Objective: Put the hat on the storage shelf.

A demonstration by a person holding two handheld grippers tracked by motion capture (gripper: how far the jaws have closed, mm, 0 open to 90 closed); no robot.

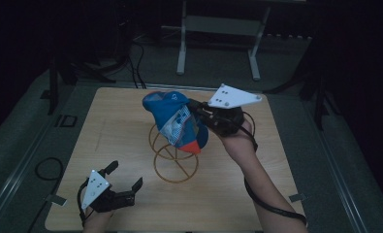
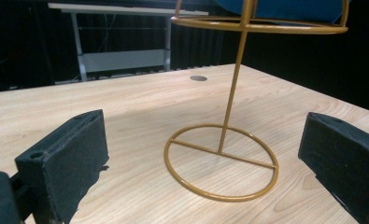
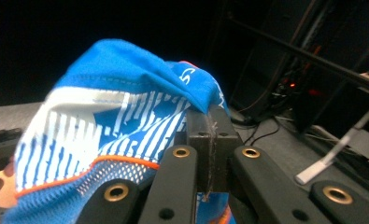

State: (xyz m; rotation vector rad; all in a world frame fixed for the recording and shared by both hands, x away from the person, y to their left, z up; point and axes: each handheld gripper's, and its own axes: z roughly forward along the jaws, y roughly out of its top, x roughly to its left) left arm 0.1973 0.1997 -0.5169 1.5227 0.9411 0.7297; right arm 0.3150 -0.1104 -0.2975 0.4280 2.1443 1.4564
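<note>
Two grippers work around a gold wire stand [image 1: 174, 155] on the wooden table [image 1: 106, 121]. The right gripper [image 1: 199, 112], just above and to the right of the stand's upper ring, has its jaws pressed together on the fabric of a blue cap [image 1: 177, 119] with white stripes and orange trim; the cap hangs over the stand's top, tilted, its brim pointing down. In the right gripper view the cloth [image 3: 126, 107] is pinched between the closed pads. The left gripper [image 1: 126, 177], low and to the left of the stand's base ring [image 2: 222, 161], holds its jaws spread wide with nothing between them.
</note>
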